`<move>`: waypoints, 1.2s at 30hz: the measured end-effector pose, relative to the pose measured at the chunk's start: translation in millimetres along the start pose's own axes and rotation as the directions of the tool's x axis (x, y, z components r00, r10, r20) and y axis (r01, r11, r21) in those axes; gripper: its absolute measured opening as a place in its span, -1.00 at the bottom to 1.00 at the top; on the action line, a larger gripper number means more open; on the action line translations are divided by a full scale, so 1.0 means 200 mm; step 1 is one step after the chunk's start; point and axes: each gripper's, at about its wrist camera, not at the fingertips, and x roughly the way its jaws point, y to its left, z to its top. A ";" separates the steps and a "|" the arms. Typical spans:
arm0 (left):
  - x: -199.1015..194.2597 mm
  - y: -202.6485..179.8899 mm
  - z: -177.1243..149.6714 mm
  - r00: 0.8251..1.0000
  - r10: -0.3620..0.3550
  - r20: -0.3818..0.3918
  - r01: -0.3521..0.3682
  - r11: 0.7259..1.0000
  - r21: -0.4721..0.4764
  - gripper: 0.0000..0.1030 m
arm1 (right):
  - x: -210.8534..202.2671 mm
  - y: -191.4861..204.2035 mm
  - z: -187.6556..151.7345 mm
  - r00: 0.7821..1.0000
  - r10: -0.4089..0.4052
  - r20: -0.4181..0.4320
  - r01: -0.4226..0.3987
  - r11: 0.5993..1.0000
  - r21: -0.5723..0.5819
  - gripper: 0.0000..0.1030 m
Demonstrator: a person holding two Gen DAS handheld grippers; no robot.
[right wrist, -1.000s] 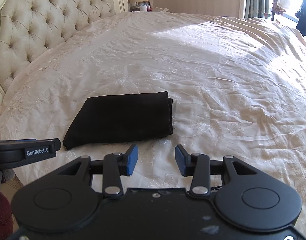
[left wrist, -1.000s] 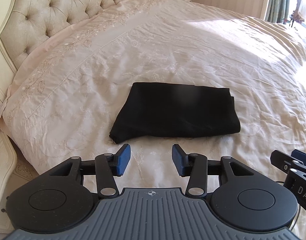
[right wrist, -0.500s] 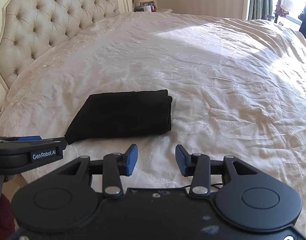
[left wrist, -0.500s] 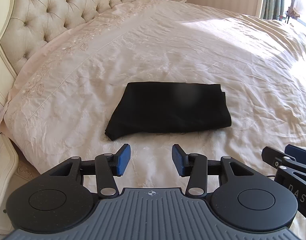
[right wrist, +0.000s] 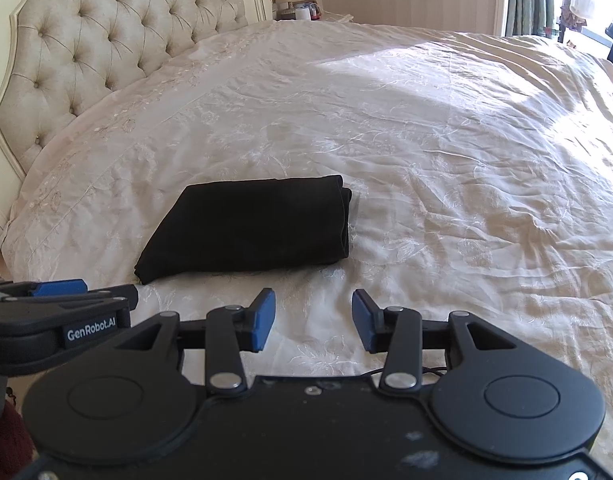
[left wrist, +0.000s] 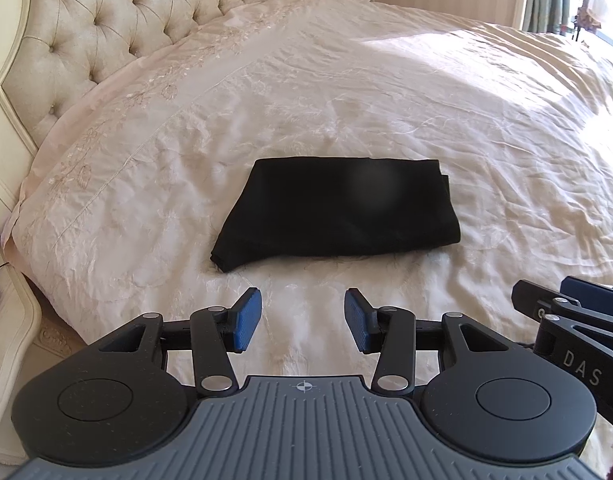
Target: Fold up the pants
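Black pants (left wrist: 338, 210) lie folded into a flat rectangle on the cream embroidered bedspread (left wrist: 446, 92) near the tufted headboard (left wrist: 106, 28), and I hold my left gripper (left wrist: 302, 320) and right gripper (right wrist: 312, 320) short of them, both spread wide and empty.

Right claw (left wrist: 570, 312) cut off by right frame edge beside the left claw (left wrist: 302, 320). Soft blur spot on pants (left wrist: 338, 212) ahead. Nightstand clutter (right wrist: 302, 10) far ahead too small to identify.
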 end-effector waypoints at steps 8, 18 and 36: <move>0.02 0.01 0.00 1.000 -0.007 -0.013 0.007 1.000 0.007 -0.14 | 0.02 -0.01 0.00 1.000 0.000 -0.011 0.000 1.000 0.009 -0.11; 0.08 0.04 0.00 0.999 -0.022 -0.037 0.022 1.000 0.008 -0.14 | 0.07 0.02 0.01 0.999 -0.008 -0.034 0.008 1.000 0.018 -0.11; 0.23 0.19 0.13 0.996 -0.064 -0.068 0.064 0.998 0.006 -0.14 | 0.23 0.21 0.12 0.997 -0.030 -0.075 0.031 1.000 0.007 -0.10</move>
